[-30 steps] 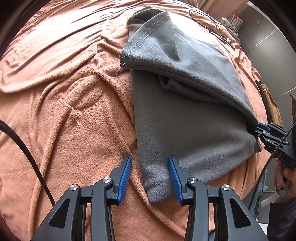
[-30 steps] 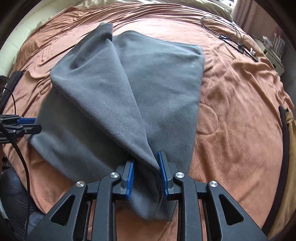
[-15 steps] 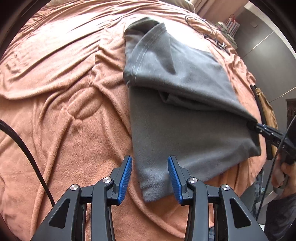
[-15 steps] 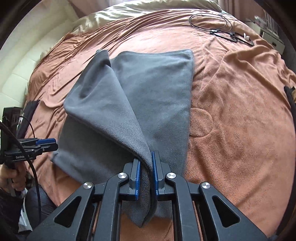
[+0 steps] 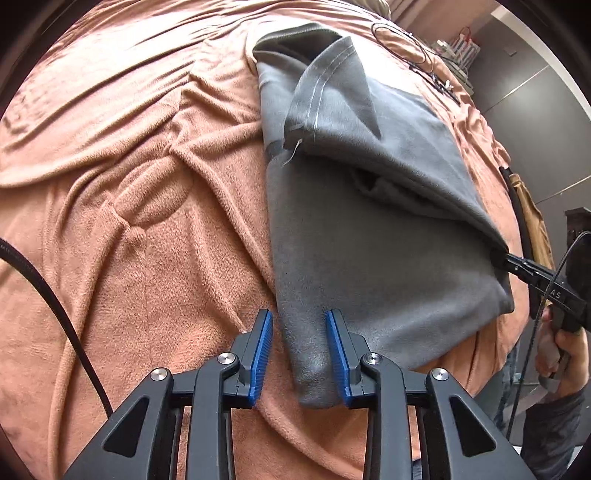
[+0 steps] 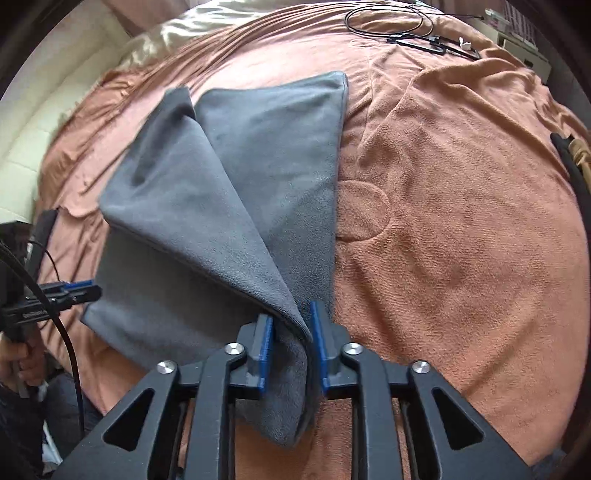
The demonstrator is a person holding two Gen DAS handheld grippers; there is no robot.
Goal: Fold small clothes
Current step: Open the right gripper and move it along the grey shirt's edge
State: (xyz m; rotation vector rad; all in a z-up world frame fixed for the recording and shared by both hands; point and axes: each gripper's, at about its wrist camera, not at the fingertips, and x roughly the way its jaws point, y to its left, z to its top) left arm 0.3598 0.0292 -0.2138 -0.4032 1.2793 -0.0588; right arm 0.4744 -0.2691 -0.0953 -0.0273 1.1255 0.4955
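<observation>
A grey fleece garment point(image 5: 369, 236) lies partly folded on the orange blanket point(image 5: 147, 221), with one flap lifted over its far side. My left gripper point(image 5: 299, 356) is open, its blue pads astride the garment's near corner, which lies between them. In the right wrist view the garment point(image 6: 229, 206) spreads ahead, and my right gripper point(image 6: 291, 350) stands partly open around the folded corner, the cloth loose between the pads. The left gripper point(image 6: 74, 290) shows at the garment's left edge, and the right gripper point(image 5: 517, 264) shows at its right edge in the left wrist view.
Black cables point(image 6: 417, 33) lie on the blanket point(image 6: 461, 221) at the far side. A cream headboard point(image 6: 26, 140) is at the far left. A black cord point(image 5: 55, 295) crosses the left. A dark strap point(image 6: 569, 162) lies at the bed's right edge.
My right gripper shut on the garment's folded corner, then opened partly again. My left gripper moved forward so the near corner now lies between its pads.
</observation>
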